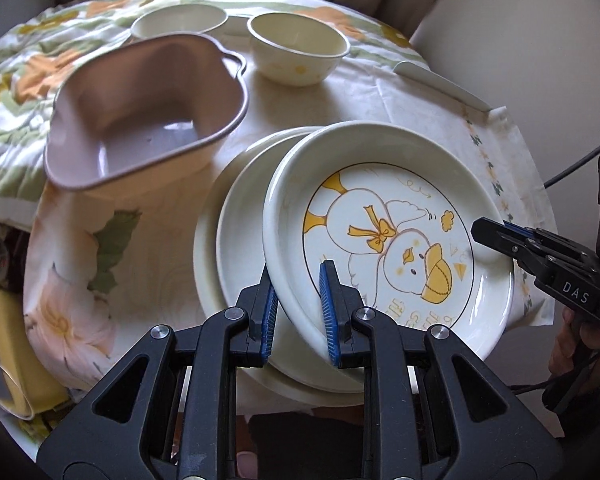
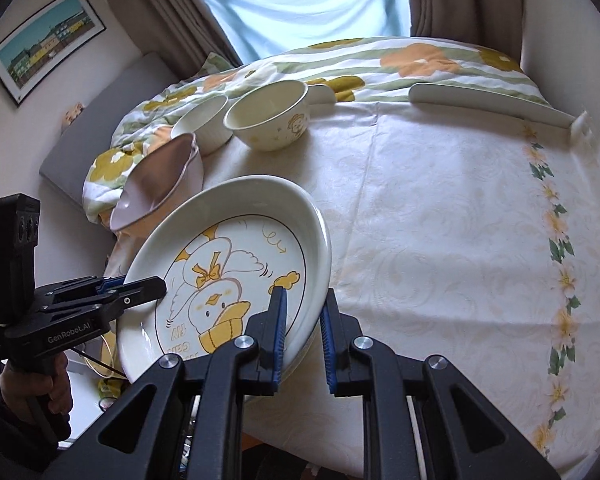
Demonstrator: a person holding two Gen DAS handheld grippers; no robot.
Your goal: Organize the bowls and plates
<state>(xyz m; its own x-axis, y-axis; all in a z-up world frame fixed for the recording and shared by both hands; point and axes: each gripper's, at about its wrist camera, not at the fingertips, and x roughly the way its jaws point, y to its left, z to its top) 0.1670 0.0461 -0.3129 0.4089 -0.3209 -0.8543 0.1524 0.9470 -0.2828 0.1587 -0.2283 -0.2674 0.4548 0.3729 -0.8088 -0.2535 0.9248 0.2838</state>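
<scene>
A cream plate with a yellow duck drawing [image 1: 388, 240] is held tilted over a plain cream plate [image 1: 236, 248] on the table. My left gripper [image 1: 298, 312] straddles its near rim, fingers on both sides. My right gripper [image 2: 303, 336] straddles the opposite rim [image 2: 316, 280]; it shows in the left wrist view [image 1: 496, 238] at the plate's right edge. The duck plate also shows in the right wrist view [image 2: 228, 272]. A pink heart-shaped bowl [image 1: 148, 108], a cream bowl with a cartoon print [image 1: 298, 50] and a ribbed white bowl [image 1: 180, 20] stand behind.
The table has a pale floral cloth [image 2: 440, 220]. A flat white object [image 2: 488, 104] lies at its far right edge. A flowered quilt [image 2: 380, 60] lies behind the table. The person's hand [image 2: 40, 380] holds the left gripper's handle.
</scene>
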